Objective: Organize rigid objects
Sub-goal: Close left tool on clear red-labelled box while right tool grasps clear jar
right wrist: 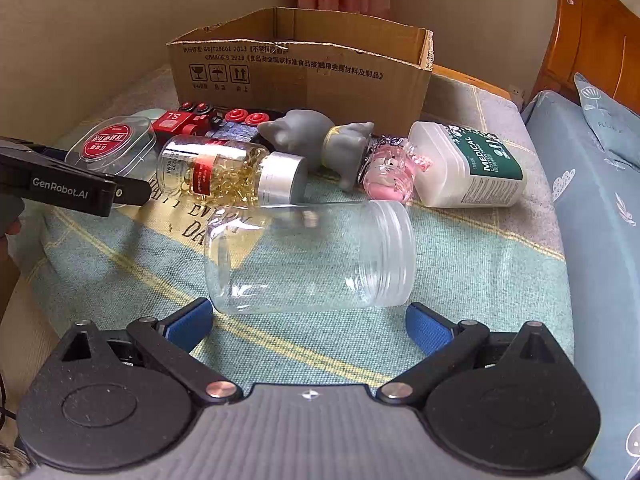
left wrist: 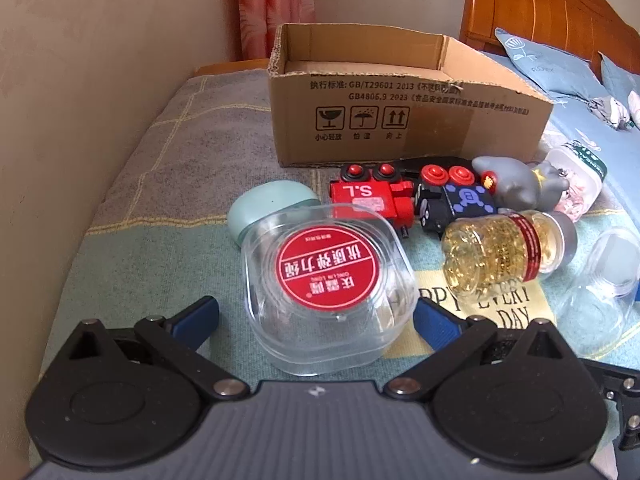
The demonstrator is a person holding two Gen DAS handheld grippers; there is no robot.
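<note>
Left gripper point(left wrist: 316, 316) spread wide around the clear red-labelled box point(left wrist: 326, 280), pads not touching. Right gripper point(right wrist: 310, 320) wide, the empty clear jar point(right wrist: 310, 258) lying just ahead on the blanket point(right wrist: 480, 264).

Home bedroom: wooden headboard point(left wrist: 540, 4), blue pillow point(left wrist: 540, 60), bed point(right wrist: 500, 264) under checked blanket, pink curtain point(left wrist: 272, 4), plain wall point(left wrist: 100, 40).

A plain beige wall point(left wrist: 100, 40) is seen at the left. Pink patterned curtains point(left wrist: 276, 0) are hung at the far side. A wooden headboard point(left wrist: 540, 4) is set at the right, above blue bedding point(right wrist: 600, 208). Soft daylight is cast throughout.
</note>
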